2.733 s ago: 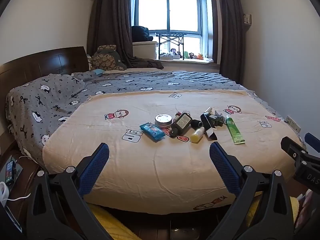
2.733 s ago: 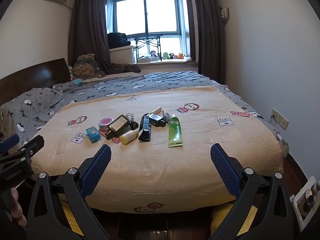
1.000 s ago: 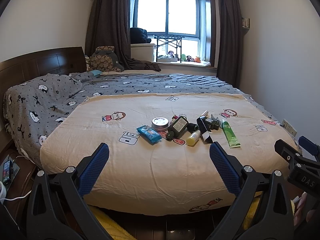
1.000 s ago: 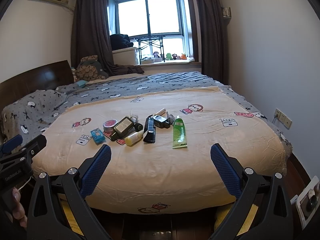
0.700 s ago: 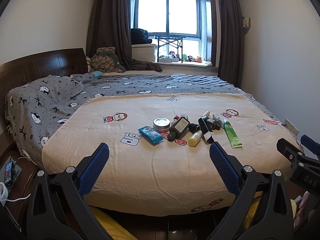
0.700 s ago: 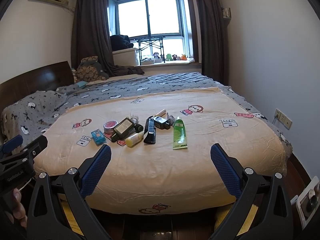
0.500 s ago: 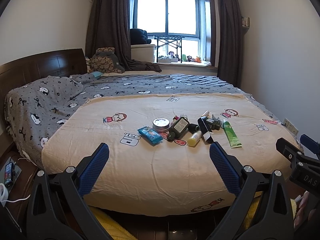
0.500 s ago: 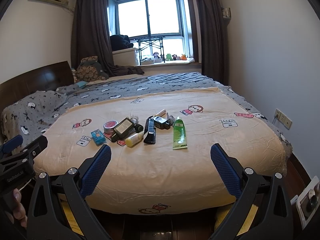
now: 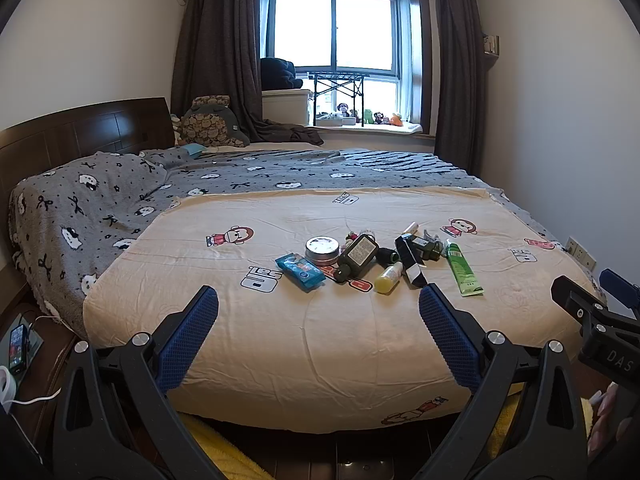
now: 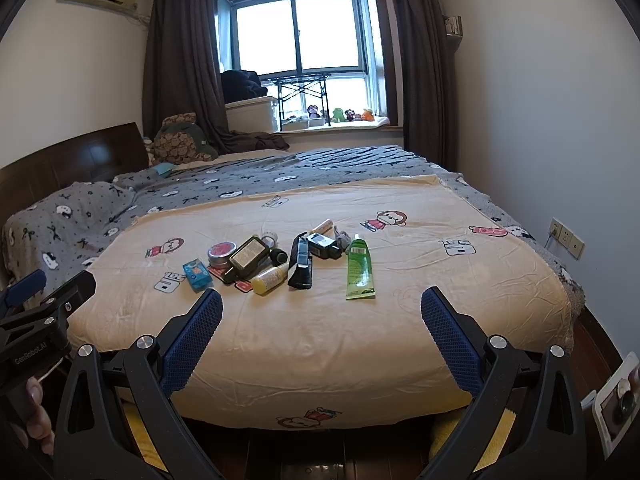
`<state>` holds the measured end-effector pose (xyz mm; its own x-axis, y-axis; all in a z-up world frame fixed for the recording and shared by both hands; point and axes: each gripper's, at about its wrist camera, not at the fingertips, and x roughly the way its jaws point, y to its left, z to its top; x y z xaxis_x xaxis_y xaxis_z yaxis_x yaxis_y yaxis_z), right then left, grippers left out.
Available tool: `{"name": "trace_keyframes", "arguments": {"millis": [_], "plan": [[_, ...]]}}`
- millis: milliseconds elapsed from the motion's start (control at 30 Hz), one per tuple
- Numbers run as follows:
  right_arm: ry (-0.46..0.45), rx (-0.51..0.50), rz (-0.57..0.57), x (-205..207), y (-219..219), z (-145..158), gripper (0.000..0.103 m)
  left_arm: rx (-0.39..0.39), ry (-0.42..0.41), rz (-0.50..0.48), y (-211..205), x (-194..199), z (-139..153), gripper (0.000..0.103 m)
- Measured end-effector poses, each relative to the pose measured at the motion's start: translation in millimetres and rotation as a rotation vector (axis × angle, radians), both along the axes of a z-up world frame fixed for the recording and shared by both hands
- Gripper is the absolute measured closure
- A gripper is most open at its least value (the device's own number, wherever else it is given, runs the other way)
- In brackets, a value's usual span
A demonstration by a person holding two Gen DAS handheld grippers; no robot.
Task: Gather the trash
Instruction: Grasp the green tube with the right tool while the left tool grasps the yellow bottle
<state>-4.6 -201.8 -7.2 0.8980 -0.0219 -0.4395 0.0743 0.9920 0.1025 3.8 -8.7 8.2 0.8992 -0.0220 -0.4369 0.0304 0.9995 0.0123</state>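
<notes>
While both grippers hang off the foot edge of the bed (image 9: pixel 320 360) w/ nothing picked yet, the step in hand looks like the first approach to the trash pile, so it pays to choose targets now. Left wrist view: left gripper (image 9: pixel 318 336) has its fingers spread wide, nothing between them; the pile sits mid-bed on the cream blanket, well apart from the fingers, a bit toward the right side edge. Nearest the left side of the cluster is the blue packet (image 9: pixel 301 272), lying flat and apart from the round tin (image 9: pixel 322 249), which sits just behind it; the dark bottle (image 9: pixel 356 256) leans across a red wrapper, w/ the yellow bottle (image 9: pixel 389 278) beside it. Prob. best for this hand to take the blue packet first: it's isolated, so no knocking neighbours. Being flat on soft bedding, it needs a low, angled pinch on an edge, else the fingers dig into fabric. Right gripper body shows at the right margin of this view. Right wrist view: right gripper (image 10: pixel 322 334) likewise released, fingers wide, empty. The green tube (image 10: pixel 359 268) lies alone at the cluster's right end, pointing toward the foot edge, w/ the black flat item (image 10: pixel 301 266) just beside it on the left. Tube suits this hand: grip across its width near the middle, not the crimped end. No bin or bag is visible in either view, so can't tell where things go.
</notes>
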Motion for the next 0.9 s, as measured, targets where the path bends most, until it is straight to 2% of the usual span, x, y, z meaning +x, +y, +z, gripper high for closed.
{"name": "trace_keyframes", "arguments": {"millis": [300,400,567,800,900], "plan": [[-0.004,-0.022,-0.01,6.0,-0.1,-9.4,0.003,0.007,0.016,0.011,2.0,7.5,-6.9,0.008],[-0.001,-0.012,0.019,13.5,-1.6,-18.3,0.003,0.013,0.029,0.025,5.8,13.9,-15.0,0.008],[-0.021,-0.051,0.041,22.5,-2.4,-35.5,0.003,0.01,0.065,0.019,10.9,30.2,-35.4,0.008],[0.081,-0.037,-0.006,57.3,-20.5,-66.8,0.003,0.047,0.077,-0.012,6.1,60.3,-71.1,0.008],[0.098,-0.034,-0.018,74.4,-26.9,-77.8,0.003,0.017,0.119,-0.053,1.5,78.4,-82.7,0.008]]}}
